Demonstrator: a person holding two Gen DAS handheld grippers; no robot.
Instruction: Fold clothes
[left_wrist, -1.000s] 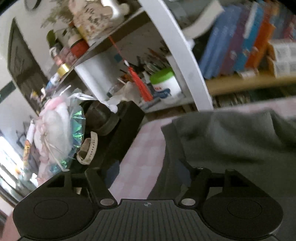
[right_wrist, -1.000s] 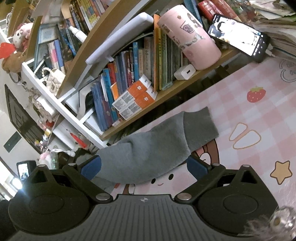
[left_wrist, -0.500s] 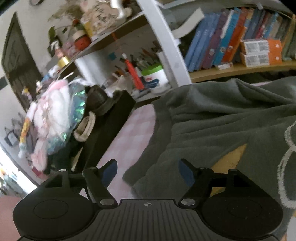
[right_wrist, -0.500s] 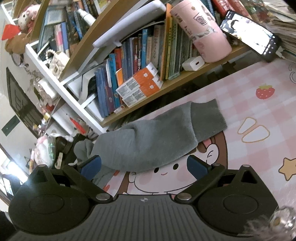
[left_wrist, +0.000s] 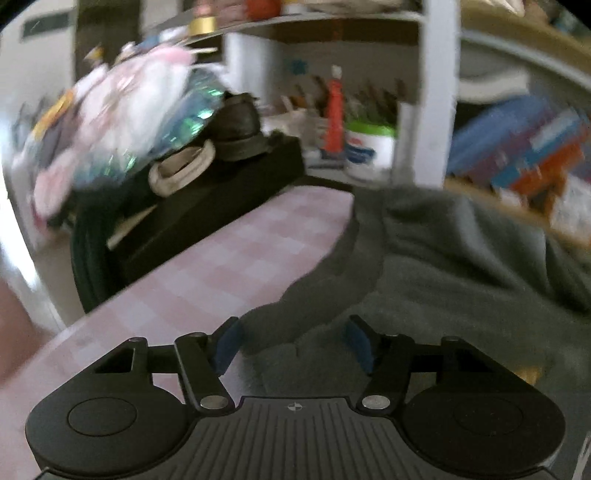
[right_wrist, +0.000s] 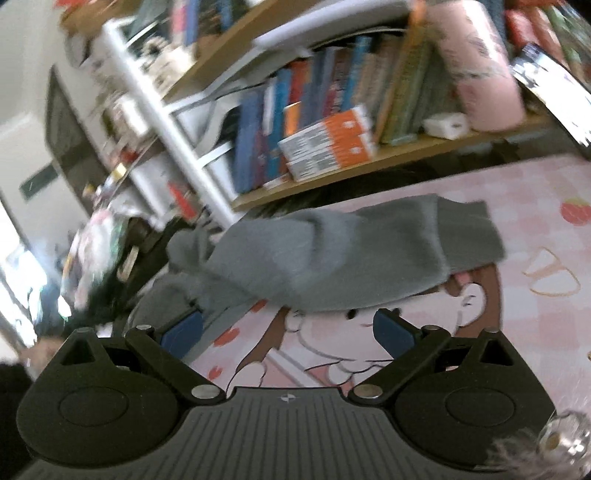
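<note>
The left gripper and right gripper are both spread wide, holding nothing, ready to grab the gray garment on the pink mat.

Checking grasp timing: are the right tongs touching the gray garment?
Apart. In the right wrist view the right tongs stand open over the pink mat, which shows between the pads and the gray garment.

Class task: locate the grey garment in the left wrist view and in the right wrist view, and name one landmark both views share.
Left wrist: grey garment fills the right half, reaching between the open fingers.
Right wrist: grey garment lies mid-frame, beyond the fingers.
Shared landmark: orange boxes on the bookshelf.
</note>
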